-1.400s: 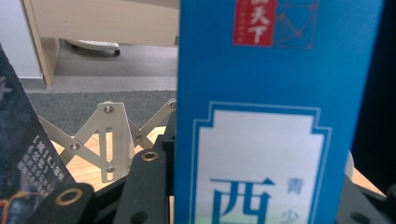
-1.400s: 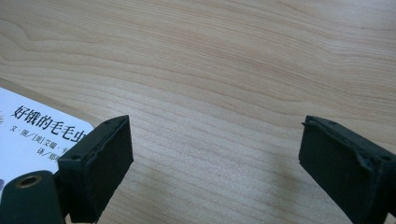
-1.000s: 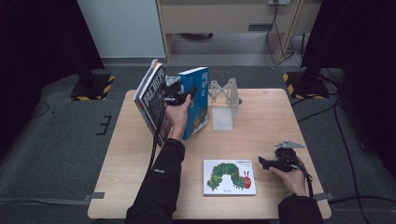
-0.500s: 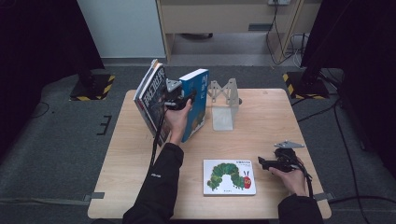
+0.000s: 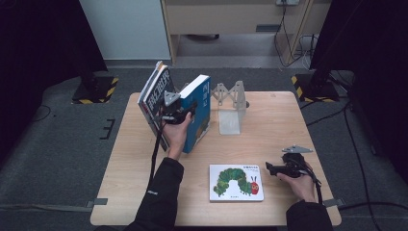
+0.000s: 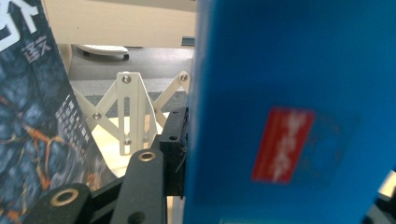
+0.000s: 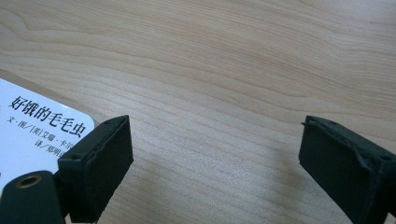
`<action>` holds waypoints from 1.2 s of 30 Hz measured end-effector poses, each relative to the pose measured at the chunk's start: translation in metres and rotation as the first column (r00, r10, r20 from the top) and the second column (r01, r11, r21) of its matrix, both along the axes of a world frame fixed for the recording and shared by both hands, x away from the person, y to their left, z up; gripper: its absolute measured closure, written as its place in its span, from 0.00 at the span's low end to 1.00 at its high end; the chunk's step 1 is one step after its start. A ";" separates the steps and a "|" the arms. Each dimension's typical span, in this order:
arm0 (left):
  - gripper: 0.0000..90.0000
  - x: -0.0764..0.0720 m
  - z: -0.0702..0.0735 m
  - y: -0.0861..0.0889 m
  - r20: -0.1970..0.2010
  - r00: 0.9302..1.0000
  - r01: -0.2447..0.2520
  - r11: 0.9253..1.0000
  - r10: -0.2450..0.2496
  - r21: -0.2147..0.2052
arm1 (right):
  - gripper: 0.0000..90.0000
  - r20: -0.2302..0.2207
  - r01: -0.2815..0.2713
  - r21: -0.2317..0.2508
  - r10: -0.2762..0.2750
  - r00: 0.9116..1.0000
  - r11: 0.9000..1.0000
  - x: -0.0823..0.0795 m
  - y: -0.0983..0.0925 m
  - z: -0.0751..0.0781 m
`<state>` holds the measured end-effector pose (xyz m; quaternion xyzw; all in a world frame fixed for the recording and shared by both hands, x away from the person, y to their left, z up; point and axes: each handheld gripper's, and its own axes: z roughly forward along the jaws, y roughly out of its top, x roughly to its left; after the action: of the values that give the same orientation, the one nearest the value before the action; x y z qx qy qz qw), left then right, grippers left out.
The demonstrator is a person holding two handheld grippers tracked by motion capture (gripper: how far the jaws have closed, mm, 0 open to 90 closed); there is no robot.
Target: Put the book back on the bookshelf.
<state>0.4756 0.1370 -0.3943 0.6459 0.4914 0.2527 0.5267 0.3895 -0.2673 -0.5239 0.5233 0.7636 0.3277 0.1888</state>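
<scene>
A grey carpeted floor with dark curtains on both sides surrounds a pale wooden surface. On its far half stands a white folding book rack, and just left of it a blue book stands tilted, with a dark-covered book leaning behind it near the far left edge. A white picture book with a green caterpillar lies flat near the front edge, and bare wood lies open between it and the rack.

The left tool is closed on the blue book: the left gripper view has one black jaw pressed against the blue cover, though the other jaw is hidden behind it, so the grip looks firm rather than certain. That view also shows the rack's crossed white struts beyond the dark book.

The right tool rests low near the right front corner, just right of the picture book. Its own view shows the jaws wide apart over bare wood, holding nothing, with the picture book's corner beside one jaw.
</scene>
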 end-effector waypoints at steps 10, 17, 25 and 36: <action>0.64 -0.028 -0.011 0.003 0.012 1.000 0.004 1.000 -0.004 0.017 | 0.11 -0.016 -0.012 -0.011 0.012 1.000 1.000 0.000 0.001 -0.001; 0.63 -0.040 -0.017 0.002 0.036 0.999 0.014 1.000 -0.015 0.016 | 0.11 -0.019 -0.011 -0.012 0.011 1.000 1.000 0.000 0.002 -0.002; 0.63 -0.040 -0.018 -0.006 0.046 0.999 -0.002 1.000 0.001 0.018 | 0.11 -0.025 -0.013 -0.019 0.012 1.000 1.000 0.000 0.001 -0.003; 0.64 -0.027 -0.018 -0.023 0.052 0.997 -0.050 0.999 0.049 0.012 | 0.11 -0.022 -0.014 -0.014 0.014 1.000 1.000 0.000 0.001 -0.002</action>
<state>0.4484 0.1144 -0.4124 0.6305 0.4918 0.2855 0.5283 0.3894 -0.2660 -0.5263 0.5201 0.7716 0.3179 0.1816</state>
